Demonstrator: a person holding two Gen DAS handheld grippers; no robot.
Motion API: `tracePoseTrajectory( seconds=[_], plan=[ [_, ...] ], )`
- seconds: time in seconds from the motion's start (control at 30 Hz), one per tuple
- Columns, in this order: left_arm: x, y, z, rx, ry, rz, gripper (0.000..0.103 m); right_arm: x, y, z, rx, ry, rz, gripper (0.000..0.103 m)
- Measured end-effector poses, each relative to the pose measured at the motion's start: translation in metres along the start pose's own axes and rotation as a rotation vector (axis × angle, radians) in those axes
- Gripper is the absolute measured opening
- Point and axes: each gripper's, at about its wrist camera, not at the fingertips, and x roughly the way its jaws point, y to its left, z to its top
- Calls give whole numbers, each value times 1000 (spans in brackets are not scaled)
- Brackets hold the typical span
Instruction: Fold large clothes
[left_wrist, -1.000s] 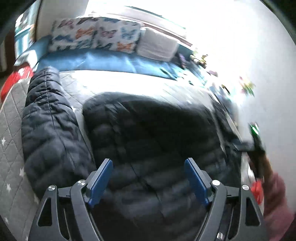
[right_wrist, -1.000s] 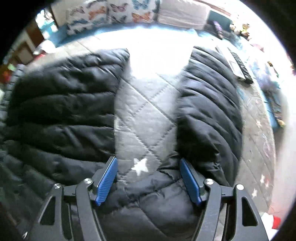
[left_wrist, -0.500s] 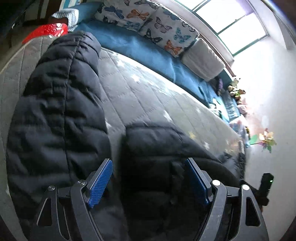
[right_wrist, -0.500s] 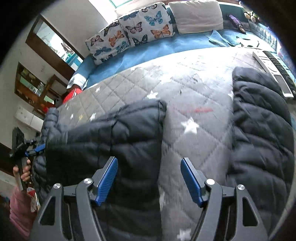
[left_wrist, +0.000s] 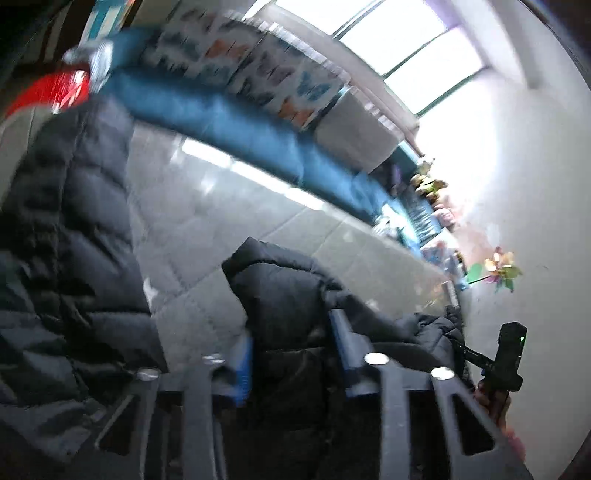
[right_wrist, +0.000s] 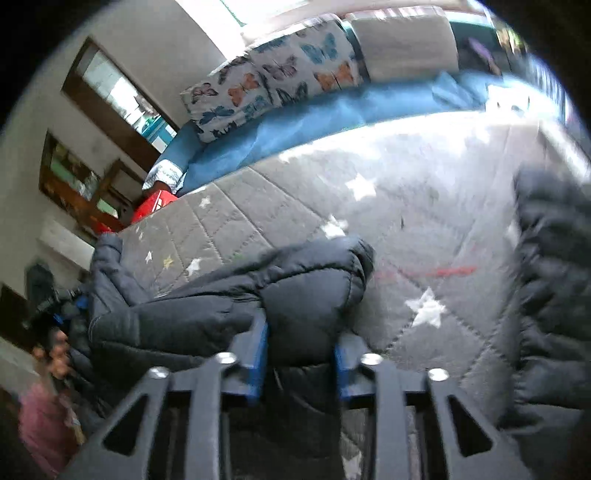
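Two tools have each just closed on the same dark puffer jacket (left_wrist: 288, 314), which lies spread on a grey quilted bed cover (right_wrist: 406, 229) with white stars.

Starting at the left: the left tool (left_wrist: 291, 354) has its blue pads pressed in on a bunched fold of padded fabric, so its jaws stand narrow with the jacket squeezed between them. One sleeve (left_wrist: 74, 240) runs away from this tool along the left side of the bed, long axis pointing toward the butterfly pillows (right_wrist: 273, 81) at the far end.

Moving right: the right tool (right_wrist: 299, 354) pinches another padded fold of the jacket, jaws likewise drawn in on the cloth. The other sleeve (right_wrist: 550, 288) lies off to its right, also running lengthwise up the bed.

The fold turns on this: both grips sit on the near edge of the jacket's body, side by side, with bare quilt straight ahead of each tool. The gripped edge lies crosswise between the two hands, so I judge that carrying it forward together, toward the pillows, would double the body over. Neither hand looks nearer than the other; lifting them unevenly would skew the crease.
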Motion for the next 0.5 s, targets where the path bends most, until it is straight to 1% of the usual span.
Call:
tracePoseTrajectory(
  seconds=[0.03, 0.07, 0.1, 0.13, 0.17, 0.2, 0.23, 0.27, 0.3, 0.33, 0.4, 0.5],
  plan=[
    [-12, -9, -1, 26, -43, -24, 28, -12, 7, 0, -28, -41, 2, 26],
    [-23, -17, -1, 61, -95, -40, 25, -29, 13, 1, -64, -103, 21, 25],
    [-34, -23, -2, 102, -152, -37, 25, -42, 17, 0, -88, -147, 24, 25],
    [-40, -28, -2, 142, -196, -5, 26, -58, 17, -4, -108, -199, 20, 25],
    [-42, -33, -4, 162, -210, 60, 29, -61, 16, -5, -120, -223, -4, 25],
    [-36, -32, -2, 160, -186, 139, 33, -59, 12, -5, -119, -213, -40, 30],
    [-23, -29, 0, 139, -125, 217, 42, -51, 6, -3, -98, -172, -76, 37],
    [-14, -24, 2, 117, -78, 251, 43, -36, -7, -2, -46, -96, -119, 37],
    [-5, -17, 2, 86, -34, 262, 43, -26, -16, -2, -10, -47, -142, 37],
    [2, -13, 0, 61, -3, 255, 43, -21, -21, -3, 9, -28, -150, 37],
    [7, -14, -3, 52, 34, 248, 43, -20, -25, -5, 24, -35, -205, 37],
    [7, -23, -11, 88, 58, 242, 44, -29, -8, -2, -42, -57, -283, 38]
  ],
)
